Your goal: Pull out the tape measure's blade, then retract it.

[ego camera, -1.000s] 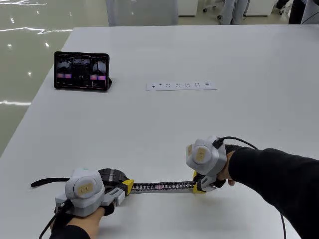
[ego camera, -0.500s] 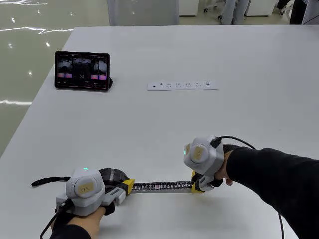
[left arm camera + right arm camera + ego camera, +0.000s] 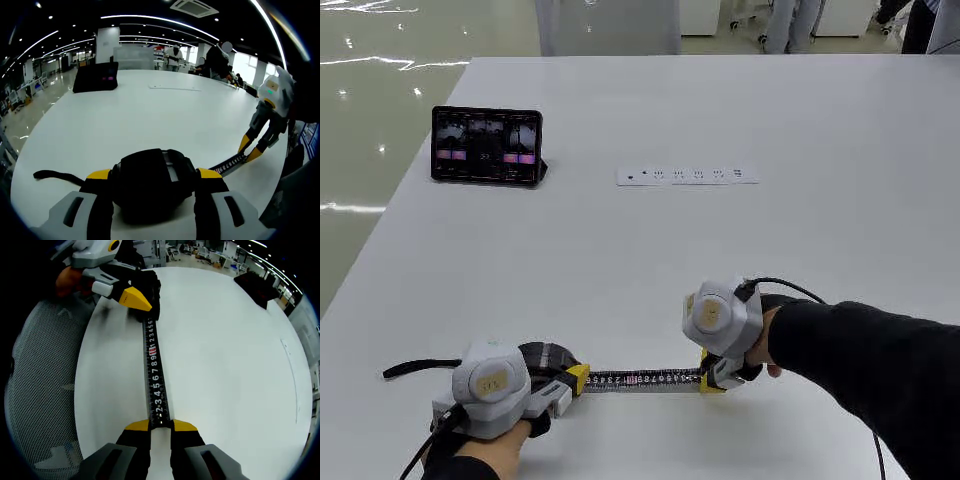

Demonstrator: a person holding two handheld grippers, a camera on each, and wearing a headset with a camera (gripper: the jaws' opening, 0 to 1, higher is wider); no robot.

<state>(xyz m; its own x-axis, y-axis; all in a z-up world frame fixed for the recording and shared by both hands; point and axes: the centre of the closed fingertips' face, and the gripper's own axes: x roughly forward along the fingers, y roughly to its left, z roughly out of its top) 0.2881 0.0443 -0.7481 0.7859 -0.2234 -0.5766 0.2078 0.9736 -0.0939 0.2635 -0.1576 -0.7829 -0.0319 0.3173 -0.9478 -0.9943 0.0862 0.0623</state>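
A wide white worktop [image 3: 620,250] runs to the top of the head view, with glossy floor [image 3: 380,80] down the left edge. In the upper left of that view a dark tablet [image 3: 487,146] stands propped with its screen lit, and just right of centre a white power strip [image 3: 687,176] lies flat, well apart from the tablet.

Along the bottom of the head view sits the black tape measure [image 3: 548,354], at lower left, resting on the worktop. The left tool [image 3: 154,174] is clamped on it: in the left gripper view the 2 yellow-tipped jaws stand on either side of the black body and press against it. A black strap [image 3: 420,366] trails from the tape measure toward the left edge, lying loose on the surface.

The blade [image 3: 154,375] is drawn out of the tape measure and runs flat along the worktop to the lower centre of the head view. Its printed numbers show in the right gripper view, with a red mark partway along. The right tool [image 3: 160,426] is pinched together on the blade's free end, its 2 yellow tips nearly meeting over the strip. A dark sleeve [image 3: 860,350] reaches in from the right edge behind it.

In the right gripper view a grey mesh chair [image 3: 40,390] fills the left side, beside the worktop's edge.
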